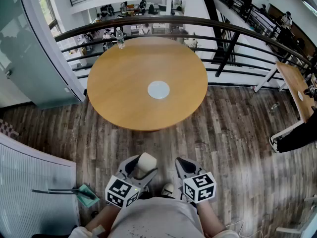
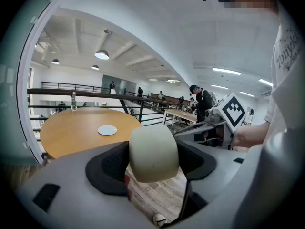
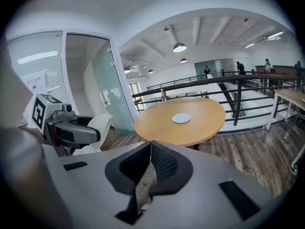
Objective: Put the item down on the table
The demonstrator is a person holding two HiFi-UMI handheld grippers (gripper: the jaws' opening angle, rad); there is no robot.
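Note:
My left gripper (image 1: pixel 139 169) is shut on a cream, rounded, cup-like item (image 1: pixel 146 162), held low in front of the person's body and short of the round wooden table (image 1: pixel 124 93). In the left gripper view the item (image 2: pixel 153 152) fills the gap between the black pads, which press on both its sides. A white disc (image 1: pixel 158 89) lies at the table's middle. My right gripper (image 1: pixel 184 168) hovers beside the left one. In the right gripper view its jaws (image 3: pixel 149 162) are shut with nothing between them. The table (image 3: pixel 195 128) stands ahead of both.
A clear bottle (image 1: pixel 119 37) stands at the table's far edge, by a dark curved railing (image 1: pixel 233 31). A glass wall (image 1: pixel 29 58) is to the left. A second table (image 1: pixel 297 86) and a person's shoe (image 1: pixel 275 142) are at the right. A teal dustpan (image 1: pixel 85 194) lies on the wooden floor.

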